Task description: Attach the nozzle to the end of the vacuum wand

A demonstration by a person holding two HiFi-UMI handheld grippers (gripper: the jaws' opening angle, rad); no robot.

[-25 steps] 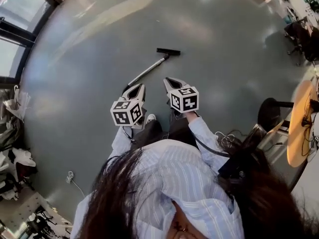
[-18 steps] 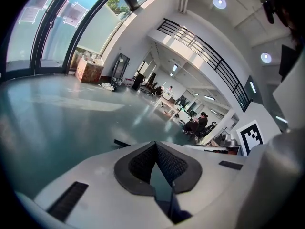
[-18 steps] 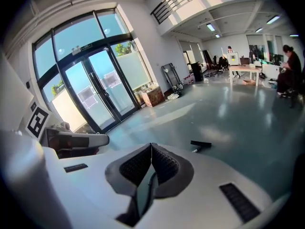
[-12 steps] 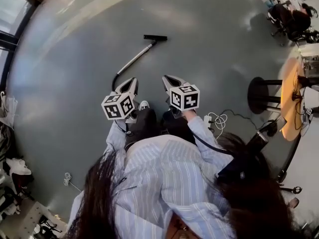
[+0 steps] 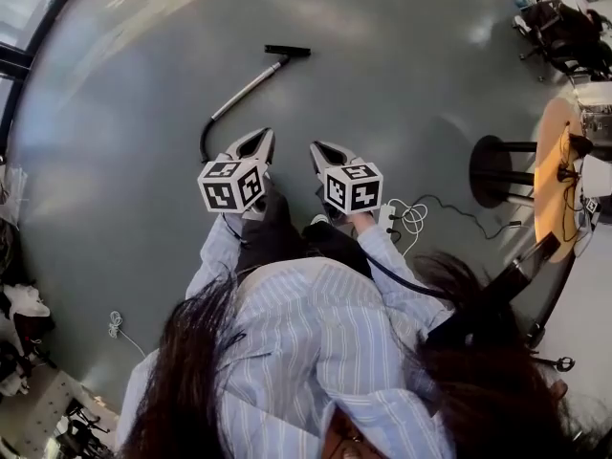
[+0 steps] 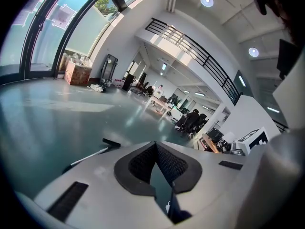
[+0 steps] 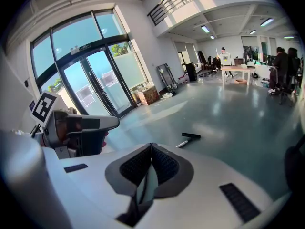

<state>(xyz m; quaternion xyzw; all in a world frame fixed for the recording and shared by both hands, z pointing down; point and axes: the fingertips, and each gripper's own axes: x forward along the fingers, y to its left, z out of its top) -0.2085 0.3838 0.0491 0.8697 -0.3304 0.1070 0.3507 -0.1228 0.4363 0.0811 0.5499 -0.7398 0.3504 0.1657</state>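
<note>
1. The floor (image 5: pixel 402 55) stretches wide and bare ahead of us, so the vacuum parts lie flat on it, easy to see and free on every side.
2. The table (image 5: pixel 553 151) stands at the right edge, well apart from the work. It plays no part here.
3. The wand (image 5: pixel 244 92) lies on the floor ahead and a little to our left, running diagonally away from us. Its near end curves into a dark grip and its far end points away.
4. The left gripper (image 5: pixel 265 134) and right gripper (image 5: pixel 316 147) sit side by side before our body, both tilted down toward the wand. Each is clenched on nothing, its pads meeting with no thing between them. We judge this a carrying posture, since the wand is well out of reach and there is nothing to grasp yet.
5. The nozzle (image 5: pixel 287 52), a short black bar, lies crosswise at the wand's far end, touching it or just beside it. From here we cannot tell whether it is seated.
6. A white cable (image 5: pixel 413 216) lies loose by our right side, clear of the wand.
</note>
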